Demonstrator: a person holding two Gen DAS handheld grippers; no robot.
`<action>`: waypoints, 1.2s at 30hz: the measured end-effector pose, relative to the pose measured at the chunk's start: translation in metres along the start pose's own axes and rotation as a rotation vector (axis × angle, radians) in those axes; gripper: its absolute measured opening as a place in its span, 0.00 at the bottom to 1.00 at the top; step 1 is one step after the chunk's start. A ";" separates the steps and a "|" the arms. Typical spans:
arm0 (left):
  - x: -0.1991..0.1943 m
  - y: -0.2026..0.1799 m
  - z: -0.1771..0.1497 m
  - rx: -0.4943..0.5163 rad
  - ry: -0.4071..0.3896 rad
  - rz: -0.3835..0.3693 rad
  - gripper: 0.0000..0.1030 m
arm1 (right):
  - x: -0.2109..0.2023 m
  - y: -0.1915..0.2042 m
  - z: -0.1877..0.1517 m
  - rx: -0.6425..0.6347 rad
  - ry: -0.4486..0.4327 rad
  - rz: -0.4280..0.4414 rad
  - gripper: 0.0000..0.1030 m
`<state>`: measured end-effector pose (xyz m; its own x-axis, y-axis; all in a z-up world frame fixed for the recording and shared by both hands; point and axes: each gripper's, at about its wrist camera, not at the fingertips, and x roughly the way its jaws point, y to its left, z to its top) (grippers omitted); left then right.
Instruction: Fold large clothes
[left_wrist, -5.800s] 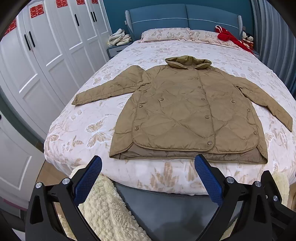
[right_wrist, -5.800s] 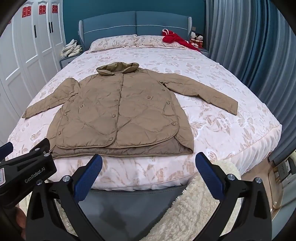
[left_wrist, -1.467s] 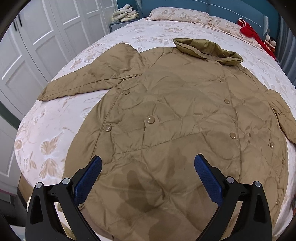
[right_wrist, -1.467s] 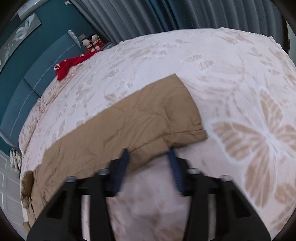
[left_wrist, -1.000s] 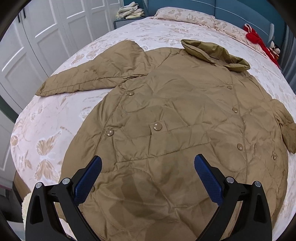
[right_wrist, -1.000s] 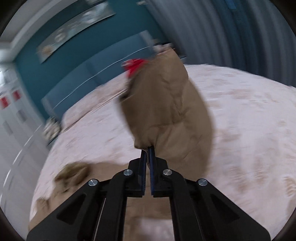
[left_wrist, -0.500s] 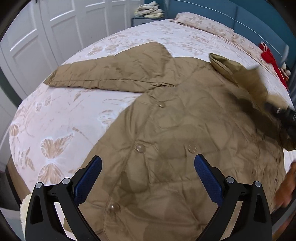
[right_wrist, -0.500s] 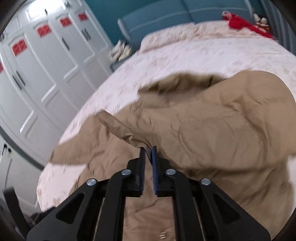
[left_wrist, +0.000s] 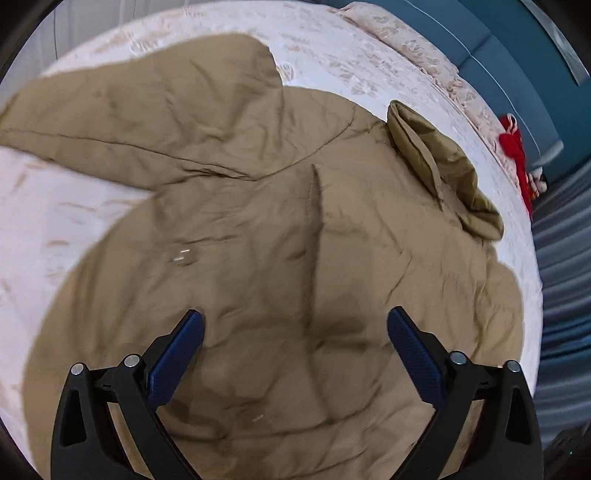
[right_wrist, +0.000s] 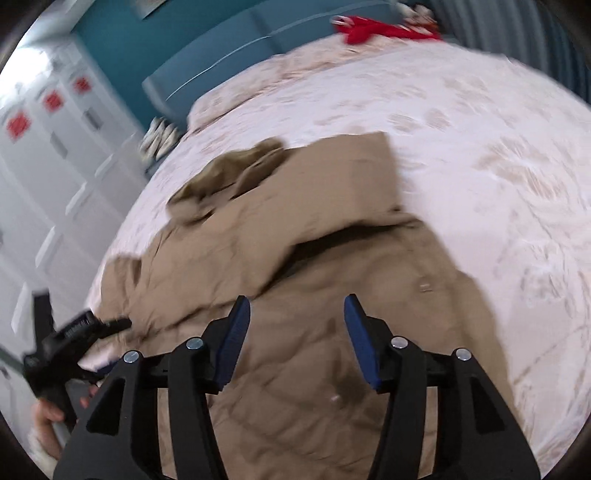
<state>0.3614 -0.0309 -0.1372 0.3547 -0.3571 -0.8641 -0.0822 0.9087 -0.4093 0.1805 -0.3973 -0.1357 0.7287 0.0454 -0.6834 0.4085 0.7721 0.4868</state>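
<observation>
We see the tan quilted jacket (left_wrist: 280, 236) spread on the floral bedspread (right_wrist: 480, 122), filling most of both views, its lower hem cut off by the frame bottoms. The left gripper (left_wrist: 295, 350) hovers over it with jaws wide apart, nothing between them. The right gripper (right_wrist: 295, 332) is opening, with only blurred fabric beneath and nothing pinched. One sleeve (right_wrist: 343, 192) lies folded across the jacket body at centre. Motion blur hides the buttons.
</observation>
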 end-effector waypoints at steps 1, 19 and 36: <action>0.001 -0.002 0.002 -0.010 0.001 -0.009 0.77 | 0.001 -0.009 0.004 0.040 0.000 0.021 0.51; 0.000 -0.018 0.042 0.164 -0.136 0.167 0.00 | 0.053 -0.069 0.060 0.367 -0.099 0.120 0.00; -0.039 -0.045 0.012 0.324 -0.363 0.420 0.49 | 0.027 0.017 0.063 -0.196 -0.130 -0.287 0.01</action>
<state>0.3627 -0.0557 -0.0813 0.6507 0.0879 -0.7543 -0.0177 0.9948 0.1007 0.2418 -0.4229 -0.1120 0.6686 -0.2614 -0.6962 0.5025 0.8490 0.1638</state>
